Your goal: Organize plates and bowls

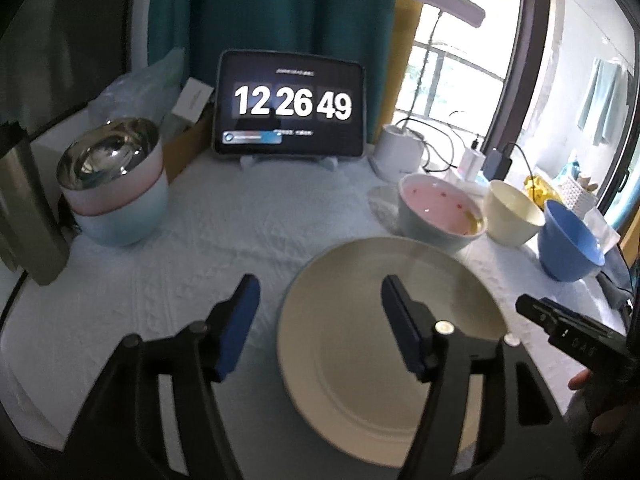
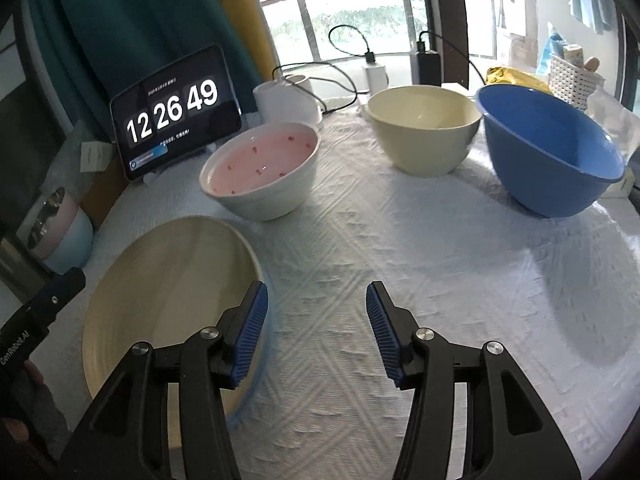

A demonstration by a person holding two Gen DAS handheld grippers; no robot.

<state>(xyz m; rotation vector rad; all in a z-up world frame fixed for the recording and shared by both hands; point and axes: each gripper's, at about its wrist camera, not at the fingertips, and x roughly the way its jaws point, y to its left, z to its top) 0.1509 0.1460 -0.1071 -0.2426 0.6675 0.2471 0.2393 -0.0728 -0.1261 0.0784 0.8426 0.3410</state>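
Note:
A large cream plate lies flat on the white cloth; it also shows in the right wrist view. My left gripper is open and empty, its right finger over the plate, its left finger over the cloth. My right gripper is open and empty over bare cloth, its left finger above the plate's right rim. Behind stand a white bowl with pink inside, a cream bowl and a blue bowl. A stack of steel-lined pink and pale-blue bowls stands far left.
A tablet clock stands at the back. A white lamp base, chargers and cables lie behind the bowls. A steel container stands at the left edge. A white basket sits far right.

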